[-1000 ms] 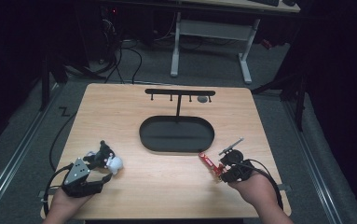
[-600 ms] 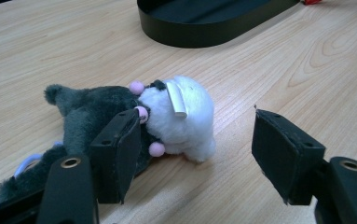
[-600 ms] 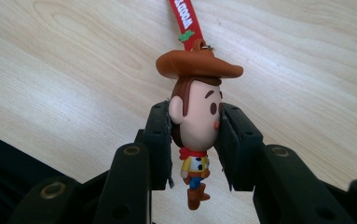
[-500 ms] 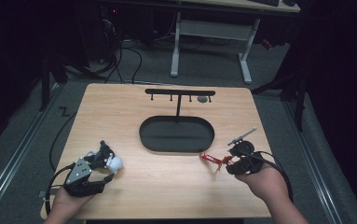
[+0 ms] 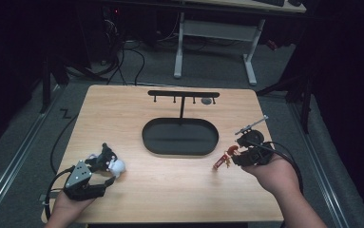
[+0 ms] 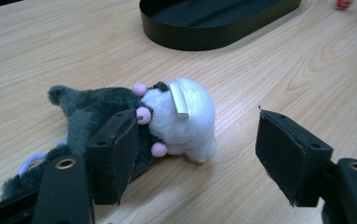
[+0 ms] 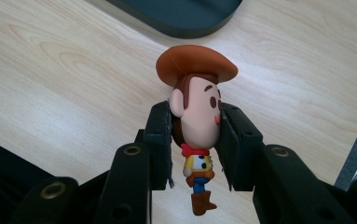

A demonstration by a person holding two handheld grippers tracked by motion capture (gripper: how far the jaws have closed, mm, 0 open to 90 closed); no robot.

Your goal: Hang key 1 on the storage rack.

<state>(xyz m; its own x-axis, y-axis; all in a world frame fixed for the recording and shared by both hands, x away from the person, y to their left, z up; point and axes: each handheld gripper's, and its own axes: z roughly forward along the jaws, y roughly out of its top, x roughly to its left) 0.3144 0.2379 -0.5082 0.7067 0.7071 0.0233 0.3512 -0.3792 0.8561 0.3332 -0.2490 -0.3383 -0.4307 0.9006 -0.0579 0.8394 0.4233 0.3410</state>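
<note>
- The right gripper (image 5: 234, 156), jaws clamped on the cowboy figure's (image 7: 197, 126) head, has risen off the table (image 5: 170, 190) at the tray's (image 5: 179, 137) four o'clock.
- The left gripper (image 6: 199, 154) stayed put; its jaws have just been opening, the plush toy (image 6: 167, 119) lying loose between them at eight o'clock.

R tool (image 5: 231, 156) grips a small figure (image 5: 221, 160) above table (image 5: 170, 190); L tool (image 5: 106, 164) by plush toy (image 5: 115, 166).
</note>
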